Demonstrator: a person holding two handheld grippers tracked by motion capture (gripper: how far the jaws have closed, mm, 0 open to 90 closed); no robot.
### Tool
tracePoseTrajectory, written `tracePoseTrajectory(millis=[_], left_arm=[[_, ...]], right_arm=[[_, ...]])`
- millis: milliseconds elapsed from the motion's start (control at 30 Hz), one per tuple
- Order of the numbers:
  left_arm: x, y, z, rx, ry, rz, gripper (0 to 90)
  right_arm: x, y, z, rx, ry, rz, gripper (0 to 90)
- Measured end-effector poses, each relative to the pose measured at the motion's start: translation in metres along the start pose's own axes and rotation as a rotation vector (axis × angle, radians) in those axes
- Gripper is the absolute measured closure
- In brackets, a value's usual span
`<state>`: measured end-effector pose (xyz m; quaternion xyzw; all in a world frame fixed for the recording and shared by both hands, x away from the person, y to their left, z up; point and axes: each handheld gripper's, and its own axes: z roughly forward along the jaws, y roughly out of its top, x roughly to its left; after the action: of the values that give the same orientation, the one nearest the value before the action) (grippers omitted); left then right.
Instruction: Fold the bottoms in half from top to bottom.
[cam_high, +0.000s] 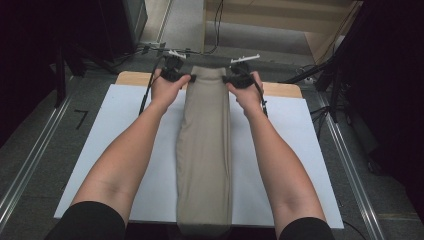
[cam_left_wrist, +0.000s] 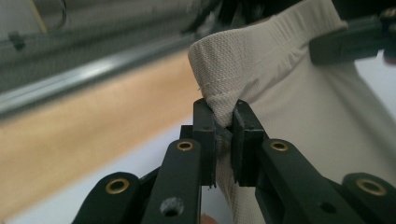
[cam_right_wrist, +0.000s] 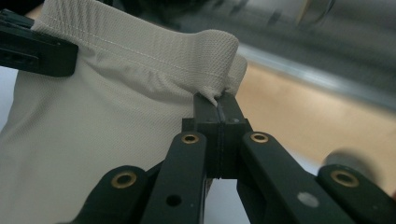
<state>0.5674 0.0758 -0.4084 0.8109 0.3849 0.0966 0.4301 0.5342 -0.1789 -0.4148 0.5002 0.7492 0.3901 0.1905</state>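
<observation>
Beige knitted garment with a ribbed waistband (cam_high: 205, 145) lies lengthwise down the frame's centre on the white sheet (cam_high: 125, 125); left gripper (cam_left_wrist: 224, 122) and right gripper (cam_right_wrist: 218, 103) each pinch a waistband corner, jaws closed; gripping done, folding or spreading seemingly remains.

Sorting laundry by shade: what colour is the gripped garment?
Plain beige garment, clearest in the high view.

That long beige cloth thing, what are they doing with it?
A person holds a gripper in each hand. The left gripper and the right gripper each pinch one corner of the waistband end of a beige garment, at the far edge of the white table. The rest lies flat and long towards the person, hanging over the near edge.
</observation>
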Motion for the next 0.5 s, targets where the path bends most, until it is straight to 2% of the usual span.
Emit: tracePoseTrajectory(millis=[33,67,100,167,200,233,267,300,333,367,400,433,467,500], left_arm=[[-0.003,0.016,-0.012,-0.061,-0.018,-0.010,83.1],[-0.003,0.016,-0.012,-0.061,-0.018,-0.010,83.1],[-0.009,0.028,-0.024,-0.105,-0.025,0.030,83.1],[-0.014,0.031,-0.035,-0.146,-0.050,0.055,83.1],[-0.015,0.030,-0.040,-0.163,-0.067,0.062,83.1],[-0.015,0.030,-0.040,-0.163,-0.067,0.062,83.1],[-0.018,0.028,-0.046,-0.177,-0.080,0.076,83.1],[-0.020,0.025,-0.050,-0.188,-0.094,0.083,83.1],[-0.024,0.019,-0.056,-0.192,-0.107,0.104,83.2],[-0.024,0.019,-0.056,-0.192,-0.107,0.104,83.2],[-0.031,0.010,-0.062,-0.204,-0.120,0.118,83.2],[-0.031,0.010,-0.062,-0.204,-0.120,0.118,83.2],[-0.037,0.001,-0.068,-0.212,-0.131,0.125,83.2],[-0.037,0.001,-0.068,-0.212,-0.131,0.125,83.2]], right_arm=[[0.000,0.007,-0.007,-0.023,-0.005,-0.003,88.0],[0.000,0.007,-0.007,-0.023,-0.005,-0.003,88.0],[0.001,0.022,-0.024,-0.077,-0.013,-0.016,88.0],[0.000,0.027,-0.035,-0.114,0.008,-0.013,88.0],[0.000,0.027,-0.040,-0.127,0.024,-0.012,87.9],[0.000,0.027,-0.040,-0.127,0.024,-0.012,87.9],[-0.001,0.026,-0.045,-0.138,0.047,-0.014,87.9],[-0.001,0.018,-0.054,-0.178,0.091,-0.032,87.9],[0.000,0.015,-0.056,-0.188,0.101,-0.037,87.9],[0.000,0.015,-0.056,-0.188,0.101,-0.037,87.9],[0.005,0.004,-0.064,-0.210,0.115,-0.055,87.9],[0.007,0.000,-0.066,-0.216,0.115,-0.061,87.9],[0.011,-0.006,-0.071,-0.224,0.117,-0.073,87.9],[0.013,-0.010,-0.074,-0.232,0.123,-0.080,87.9]])
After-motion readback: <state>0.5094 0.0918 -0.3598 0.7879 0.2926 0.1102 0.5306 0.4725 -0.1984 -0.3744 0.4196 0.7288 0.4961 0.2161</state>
